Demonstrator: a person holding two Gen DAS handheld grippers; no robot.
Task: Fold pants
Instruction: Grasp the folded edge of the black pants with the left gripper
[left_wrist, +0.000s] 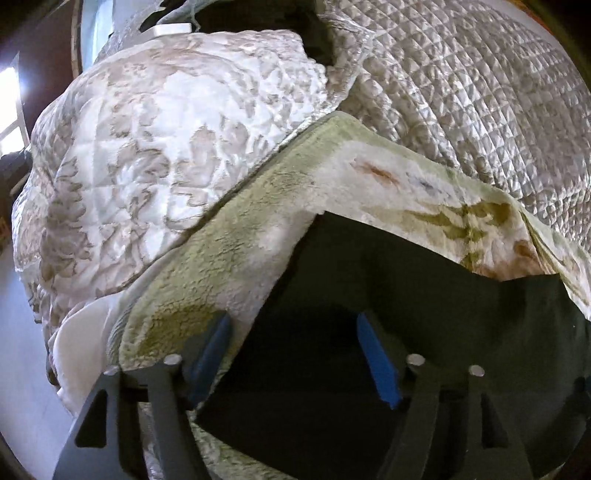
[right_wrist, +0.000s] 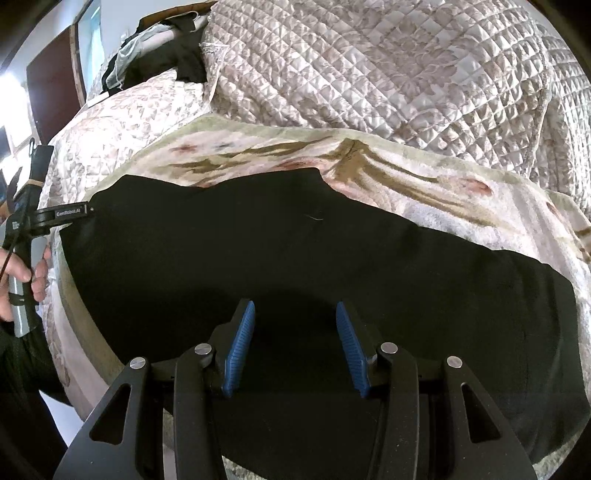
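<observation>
Nearest the right claw (right_wrist: 295, 347), the black pants (right_wrist: 295, 258) lie flat under and between its blue pads, which stand apart and clamp nothing: the claw is released, poised low over the near hem, as I judge, to pin or pick up the cloth for a fold. Left of it, at the far left edge of the pants, the left claw (right_wrist: 74, 212) shows only as a slim black tip touching the cloth's corner, held by a hand (right_wrist: 26, 273) on a grey grip; from its own camera the left claw (left_wrist: 291, 354) is likewise released, one pad over the plush green-and-cream floral blanket (left_wrist: 229, 251), the other over the pants (left_wrist: 406, 302), nothing gripped between. The pants are spread on that blanket, probably as a smooth folding surface on the bed. Beyond, a rumpled quilted bedspread (right_wrist: 369, 74) bunches high and could crowd a fold pushed away. Farthest off, dark clothing (right_wrist: 166, 62) is heaped near the wall.
</observation>
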